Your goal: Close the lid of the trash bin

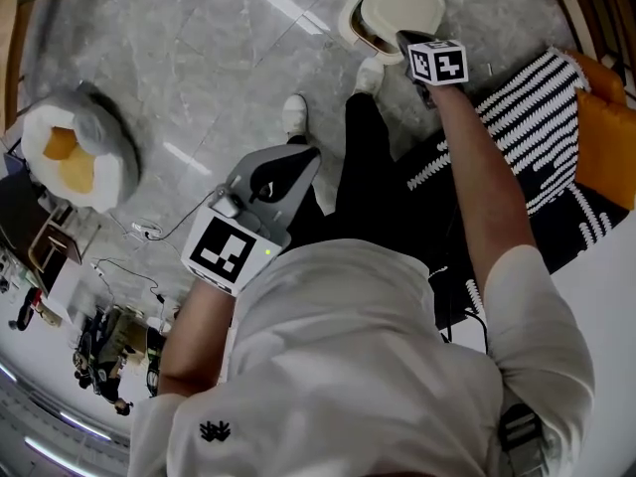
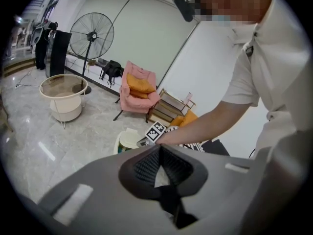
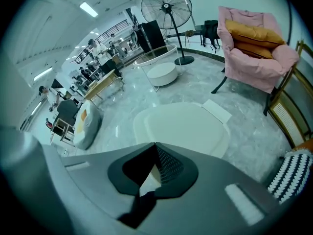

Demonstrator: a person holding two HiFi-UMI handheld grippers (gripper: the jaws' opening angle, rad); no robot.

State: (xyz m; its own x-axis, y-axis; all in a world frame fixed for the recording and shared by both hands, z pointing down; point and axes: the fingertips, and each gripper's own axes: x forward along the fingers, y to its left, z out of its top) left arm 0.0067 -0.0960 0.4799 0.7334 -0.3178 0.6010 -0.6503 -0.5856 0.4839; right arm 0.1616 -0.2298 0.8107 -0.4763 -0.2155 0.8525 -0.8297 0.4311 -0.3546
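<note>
Your left gripper (image 2: 159, 147) has its fingers pressed together on nothing; right gripper (image 3: 155, 145) likewise, lid (image 3: 183, 126) just beyond its fingertips.

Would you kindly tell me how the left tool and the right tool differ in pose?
The right tool reaches out to the trash bin; the left tool is held close to the person's body. The right tool's arm is stretched, the left tool's bent. Both tools are shut and empty.

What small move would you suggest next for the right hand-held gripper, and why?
Probably press the right hand-held gripper straight down on the lid: its shut jaws sit just above it, and a dark gap along the trash bin suggests it's ajar.
</note>
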